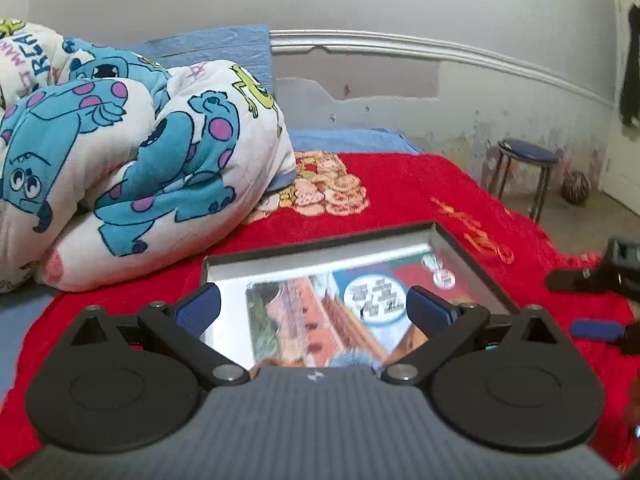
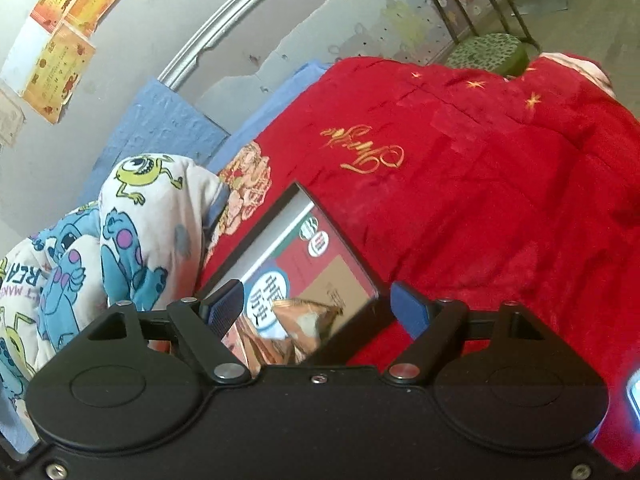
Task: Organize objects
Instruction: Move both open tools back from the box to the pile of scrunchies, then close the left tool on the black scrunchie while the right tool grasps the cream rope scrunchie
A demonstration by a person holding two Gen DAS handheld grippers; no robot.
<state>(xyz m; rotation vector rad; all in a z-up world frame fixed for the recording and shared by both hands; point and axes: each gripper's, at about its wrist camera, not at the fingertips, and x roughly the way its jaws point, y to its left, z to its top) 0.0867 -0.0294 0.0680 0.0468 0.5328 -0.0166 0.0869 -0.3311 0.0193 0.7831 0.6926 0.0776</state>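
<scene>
A big bed fills the lower part of both views, covered by a red blanket (image 1: pixel 400 188) with gold writing, and a white quilt (image 1: pixel 120 152) with blue monsters is bunched up on the left. Behind it, across the top, is a grey wall (image 1: pixel 360 0) with peeling paint and a curved white trim (image 1: pixel 440 50), with a blue pillow (image 1: pixel 224 46) leaning on it and yellow papers (image 2: pixel 60 40) stuck up in the upper left of the right view. At the right of the left view, a small stool (image 1: pixel 526 152) with a blue seat stands on the grey floor (image 1: pixel 580 220) beside a striped ball (image 1: pixel 575 187).
</scene>
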